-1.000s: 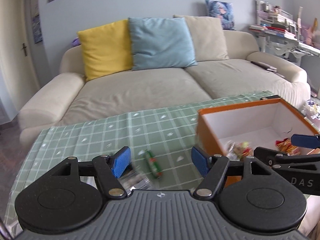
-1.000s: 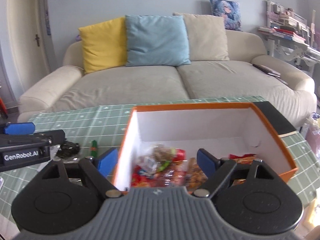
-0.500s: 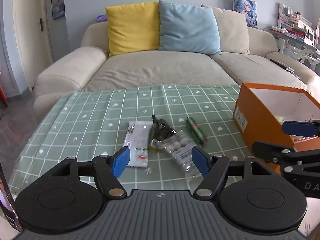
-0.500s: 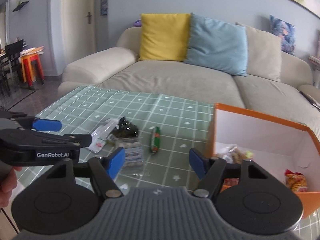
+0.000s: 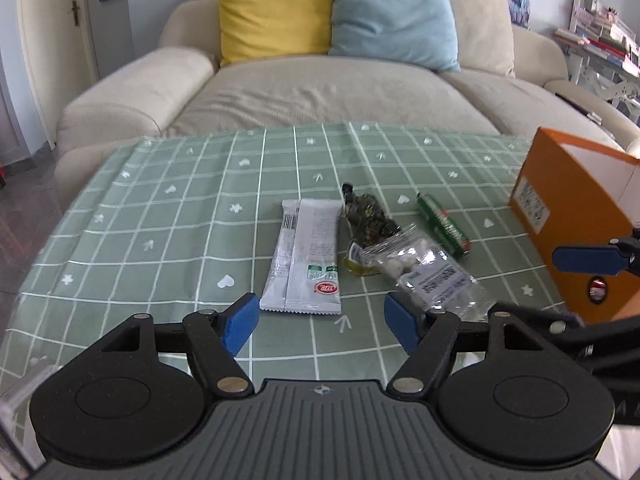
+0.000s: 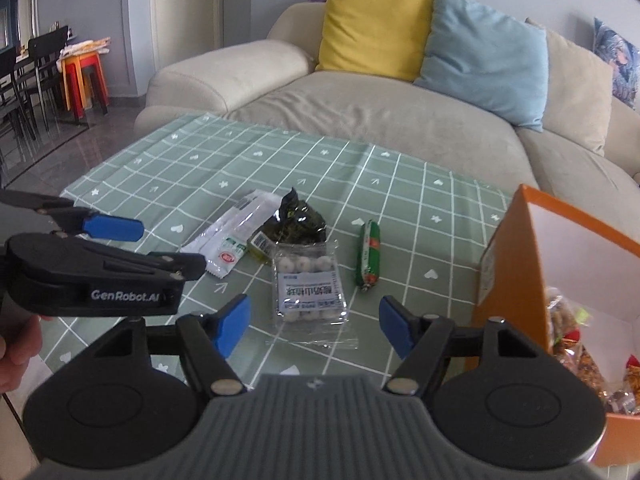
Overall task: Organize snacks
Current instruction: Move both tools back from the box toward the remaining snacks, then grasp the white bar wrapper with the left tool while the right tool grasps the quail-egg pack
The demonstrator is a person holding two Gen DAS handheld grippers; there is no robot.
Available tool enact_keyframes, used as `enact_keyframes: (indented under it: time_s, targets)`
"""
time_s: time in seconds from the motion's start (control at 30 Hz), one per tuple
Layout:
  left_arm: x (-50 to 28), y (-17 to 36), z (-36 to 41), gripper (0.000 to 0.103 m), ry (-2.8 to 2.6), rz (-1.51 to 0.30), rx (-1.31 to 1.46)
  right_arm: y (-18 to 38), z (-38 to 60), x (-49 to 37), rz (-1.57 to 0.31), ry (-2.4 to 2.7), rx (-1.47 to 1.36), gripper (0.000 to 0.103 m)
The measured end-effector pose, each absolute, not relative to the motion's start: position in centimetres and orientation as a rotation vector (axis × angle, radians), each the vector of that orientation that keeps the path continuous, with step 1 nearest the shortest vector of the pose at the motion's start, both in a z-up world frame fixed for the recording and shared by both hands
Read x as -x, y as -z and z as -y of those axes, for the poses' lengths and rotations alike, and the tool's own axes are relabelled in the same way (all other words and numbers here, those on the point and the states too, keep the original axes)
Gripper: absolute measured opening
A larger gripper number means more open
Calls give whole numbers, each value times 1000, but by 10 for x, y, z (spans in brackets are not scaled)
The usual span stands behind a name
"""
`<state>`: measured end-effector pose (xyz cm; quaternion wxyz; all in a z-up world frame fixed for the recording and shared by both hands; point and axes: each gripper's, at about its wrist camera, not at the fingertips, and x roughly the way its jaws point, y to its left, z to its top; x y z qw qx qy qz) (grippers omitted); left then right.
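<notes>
Several snacks lie on the green checked tablecloth point(image 5: 160, 220): a white sachet point(image 5: 306, 256) point(image 6: 230, 230), a dark crinkled packet point(image 5: 368, 216) point(image 6: 298, 220), a clear bag of white balls point(image 5: 428, 270) point(image 6: 308, 284) and a green sausage stick point(image 5: 442, 226) point(image 6: 369, 256). The orange box point(image 5: 560, 216) point(image 6: 508, 264) stands at the right and holds several snack packs point(image 6: 576, 344). My left gripper point(image 5: 320, 326) is open and empty, just short of the white sachet. My right gripper point(image 6: 314, 326) is open and empty, just short of the clear bag.
A beige sofa point(image 5: 320, 84) with yellow, blue and beige cushions stands behind the table. A desk with books point(image 5: 600, 40) is at the far right. Chairs and orange stools point(image 6: 80, 76) stand at the far left.
Both grippers have swung left, away from the orange box, and now face the loose snacks on the cloth. Both stay open and empty.
</notes>
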<state>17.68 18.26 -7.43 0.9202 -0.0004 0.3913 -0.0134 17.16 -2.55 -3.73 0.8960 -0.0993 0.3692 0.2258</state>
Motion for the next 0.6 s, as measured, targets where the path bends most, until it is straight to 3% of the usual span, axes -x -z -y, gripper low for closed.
enact_keyframes:
  time_s: [0.27, 0.6]
  targets:
    - [-215, 96, -190, 88, 60, -846, 6, 62, 2, -201, -859, -471, 264, 81]
    - [-237, 123, -186, 91, 60, -890, -95, 83, -8, -230, -944, -432, 240, 81]
